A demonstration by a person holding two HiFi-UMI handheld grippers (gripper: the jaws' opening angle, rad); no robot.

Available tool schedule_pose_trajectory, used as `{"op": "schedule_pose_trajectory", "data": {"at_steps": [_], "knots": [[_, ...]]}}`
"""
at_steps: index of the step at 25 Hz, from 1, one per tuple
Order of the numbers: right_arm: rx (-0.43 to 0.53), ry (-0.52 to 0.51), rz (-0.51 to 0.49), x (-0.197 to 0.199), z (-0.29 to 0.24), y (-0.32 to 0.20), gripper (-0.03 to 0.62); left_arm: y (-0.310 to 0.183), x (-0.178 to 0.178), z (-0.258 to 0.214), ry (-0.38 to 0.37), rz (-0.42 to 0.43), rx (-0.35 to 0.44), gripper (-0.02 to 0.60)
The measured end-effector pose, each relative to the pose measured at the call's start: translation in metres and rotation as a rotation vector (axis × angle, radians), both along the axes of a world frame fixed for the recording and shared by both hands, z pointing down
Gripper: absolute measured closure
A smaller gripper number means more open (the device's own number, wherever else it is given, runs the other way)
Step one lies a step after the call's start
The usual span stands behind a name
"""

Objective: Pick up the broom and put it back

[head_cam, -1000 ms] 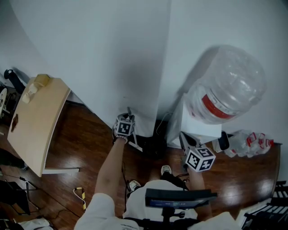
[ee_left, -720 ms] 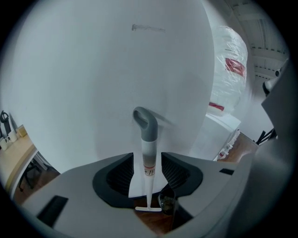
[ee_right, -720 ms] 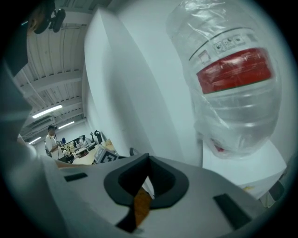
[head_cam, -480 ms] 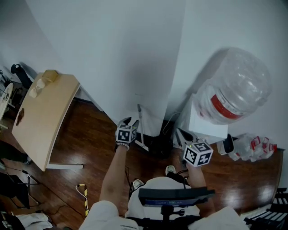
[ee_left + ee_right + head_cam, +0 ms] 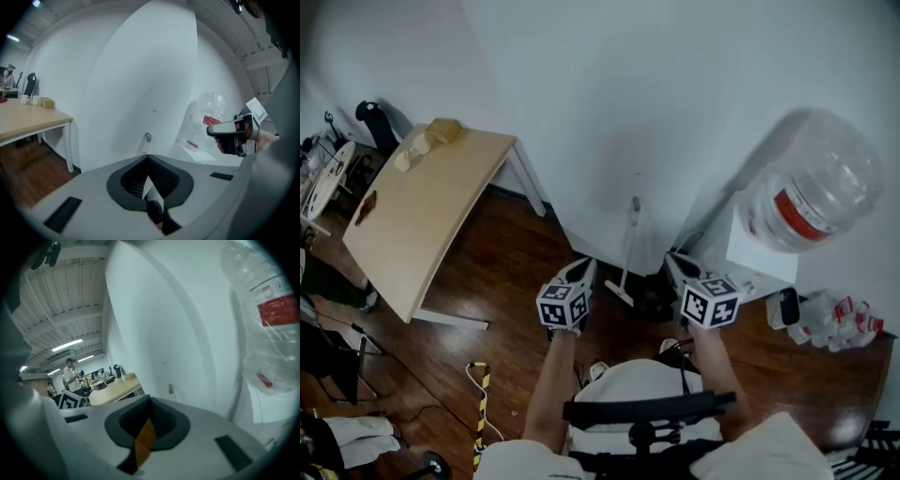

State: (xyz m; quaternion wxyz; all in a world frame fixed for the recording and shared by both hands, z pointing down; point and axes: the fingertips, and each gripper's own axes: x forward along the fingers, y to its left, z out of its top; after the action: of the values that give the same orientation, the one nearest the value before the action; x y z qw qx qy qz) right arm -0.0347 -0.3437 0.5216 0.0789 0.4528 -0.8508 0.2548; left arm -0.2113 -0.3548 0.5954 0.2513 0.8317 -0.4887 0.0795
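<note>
The broom (image 5: 628, 246) leans upright against the white wall, a pale thin handle with its head (image 5: 619, 292) on the dark wood floor. Neither gripper touches it. My left gripper (image 5: 584, 270) is shut and empty, just left of the broom's foot. My right gripper (image 5: 673, 263) is shut and empty, just right of it. In the left gripper view the handle's top (image 5: 147, 137) shows beyond the closed jaws, with the right gripper (image 5: 234, 136) at the right. The right gripper view shows the handle's top (image 5: 171, 389) against the wall.
A wooden table (image 5: 422, 216) stands at the left. A water dispenser with a large clear bottle (image 5: 811, 192) stands right of the broom, with bagged bottles (image 5: 844, 314) beside it. Yellow-black tape (image 5: 481, 403) lies on the floor. A person (image 5: 70, 373) stands far off.
The left gripper was at the broom's handle, opened and came away, then shut. Both grippers drew back from the wall. The broom stays leaning there on its own.
</note>
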Motion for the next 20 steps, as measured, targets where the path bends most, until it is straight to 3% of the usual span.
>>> {"op": "schedule_pose_trajectory", "data": {"at_steps": [6,11,16,20], "knots": [[-0.046,0.032,-0.027,-0.046,0.017,0.058,0.585,0.052,-0.031,-0.034,0.064,-0.011,0.041,0.577],[-0.062,0.03,-0.05,-0.054,0.027,0.102,0.585,0.1,-0.035,-0.05,0.089,-0.041,0.073,0.577],[-0.05,0.015,-0.085,-0.031,0.027,0.155,0.585,0.166,0.001,-0.056,0.117,-0.062,0.06,0.577],[-0.042,-0.012,-0.108,0.011,0.028,0.212,0.585,0.226,0.052,-0.065,0.126,-0.075,0.071,0.577]]}}
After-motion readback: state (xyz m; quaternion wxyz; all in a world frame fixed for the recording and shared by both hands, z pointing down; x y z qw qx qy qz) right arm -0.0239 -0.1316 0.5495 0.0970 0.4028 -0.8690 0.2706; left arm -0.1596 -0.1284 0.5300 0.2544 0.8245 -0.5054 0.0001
